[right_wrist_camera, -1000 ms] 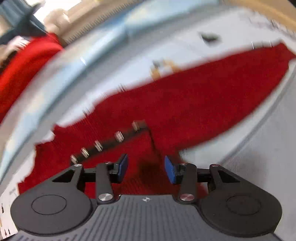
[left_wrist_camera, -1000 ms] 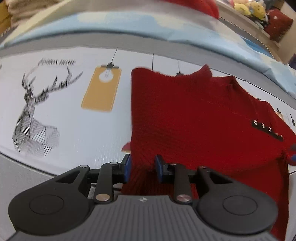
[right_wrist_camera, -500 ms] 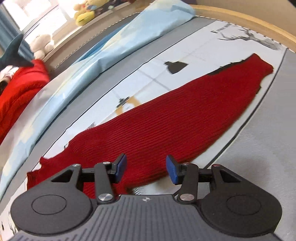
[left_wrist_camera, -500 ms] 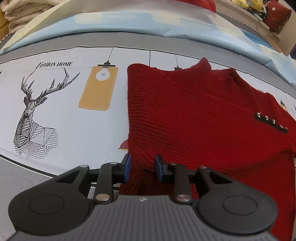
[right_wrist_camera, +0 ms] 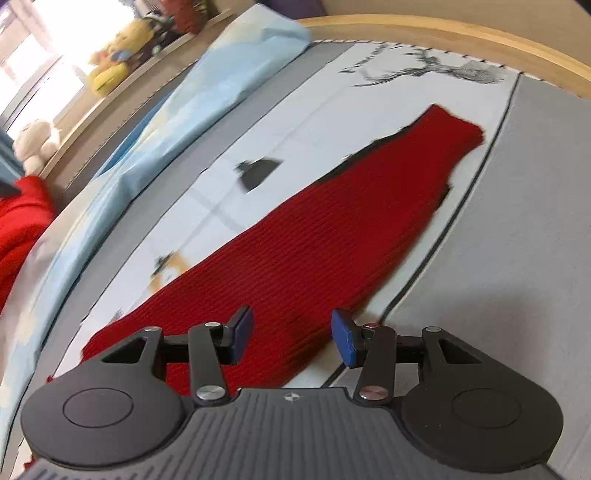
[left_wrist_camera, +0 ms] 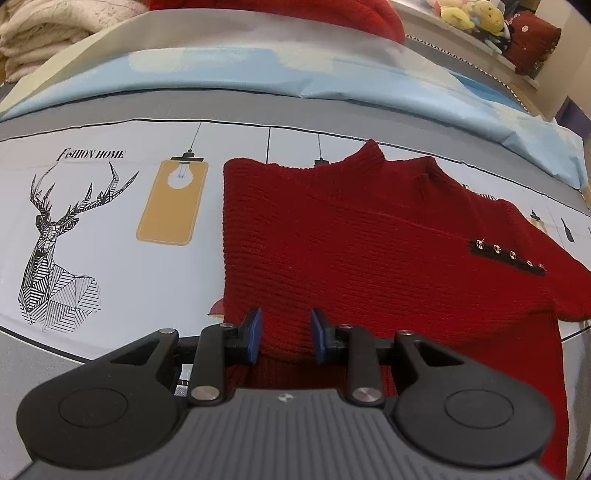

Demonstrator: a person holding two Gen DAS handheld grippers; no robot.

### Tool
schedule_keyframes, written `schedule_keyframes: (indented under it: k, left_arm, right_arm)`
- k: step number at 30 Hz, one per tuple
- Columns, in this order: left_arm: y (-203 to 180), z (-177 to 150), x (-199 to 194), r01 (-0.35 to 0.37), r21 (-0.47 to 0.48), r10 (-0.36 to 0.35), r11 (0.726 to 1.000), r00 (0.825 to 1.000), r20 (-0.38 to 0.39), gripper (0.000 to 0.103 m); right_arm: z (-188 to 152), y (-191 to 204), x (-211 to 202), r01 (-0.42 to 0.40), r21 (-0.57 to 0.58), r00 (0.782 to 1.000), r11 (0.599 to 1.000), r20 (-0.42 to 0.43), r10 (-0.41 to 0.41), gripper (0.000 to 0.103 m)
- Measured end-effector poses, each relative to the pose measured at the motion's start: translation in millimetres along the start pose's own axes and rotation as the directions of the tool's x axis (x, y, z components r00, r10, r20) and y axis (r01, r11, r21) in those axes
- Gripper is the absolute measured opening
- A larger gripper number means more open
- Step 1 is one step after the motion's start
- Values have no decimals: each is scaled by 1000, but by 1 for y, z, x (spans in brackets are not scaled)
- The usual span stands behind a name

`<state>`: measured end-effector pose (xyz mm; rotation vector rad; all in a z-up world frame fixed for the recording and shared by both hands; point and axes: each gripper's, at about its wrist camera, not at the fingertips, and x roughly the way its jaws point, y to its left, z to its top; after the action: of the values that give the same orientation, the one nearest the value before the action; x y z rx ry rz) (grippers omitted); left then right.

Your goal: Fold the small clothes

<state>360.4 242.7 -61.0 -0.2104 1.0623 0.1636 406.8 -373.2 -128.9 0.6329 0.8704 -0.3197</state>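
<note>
A small red knit sweater point(left_wrist_camera: 369, 236) lies flat on a printed white mat point(left_wrist_camera: 92, 206), collar at the far side, with a black strip of metal studs point(left_wrist_camera: 508, 254) on its right part. My left gripper point(left_wrist_camera: 285, 334) is open, its blue pads on either side of the sweater's near fold, not pinching it. In the right wrist view the sweater point(right_wrist_camera: 332, 240) stretches away as a long red band. My right gripper point(right_wrist_camera: 291, 338) is open and empty above its near end.
A light blue sheet point(left_wrist_camera: 295, 77) lies bunched along the far side of the mat. Folded cream cloth point(left_wrist_camera: 44, 33) sits far left, another red cloth point(right_wrist_camera: 22, 218) beyond. Plush toys point(right_wrist_camera: 114, 62) line a wooden ledge. Grey mat border point(right_wrist_camera: 517, 240) runs on the right.
The right gripper swung away from the stud strip and now looks along the length of the sweater, jaws a little wider. The left gripper stayed at the near fold, jaws slightly wider.
</note>
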Motion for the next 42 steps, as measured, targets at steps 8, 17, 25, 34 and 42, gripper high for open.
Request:
schedule_keyframes:
  k: [8, 17, 25, 34, 42]
  left_arm:
    - [-2, -1, -1, 13, 5, -13, 1000, 1000, -3, 31]
    - [9, 1, -3, 11, -4, -11, 1000, 1000, -1, 31]
    - [24, 7, -15, 17, -32, -16, 999, 1000, 24, 31]
    - [38, 14, -27, 42, -84, -38, 996, 998, 44, 31]
    - [50, 18, -29, 89, -150, -83, 985, 995, 46, 31]
  right_arm:
    - [30, -56, 26, -30, 169, 995, 985, 95, 14, 49]
    - [28, -72, 35, -40, 218, 982, 975, 190, -2, 13]
    - [-5, 101, -57, 20, -437, 854, 899, 476, 212, 12]
    - [-183, 227, -85, -582, -697, 712, 418, -189, 676, 15]
    - [-183, 231, -83, -497, -531, 868, 687, -323, 378, 25]
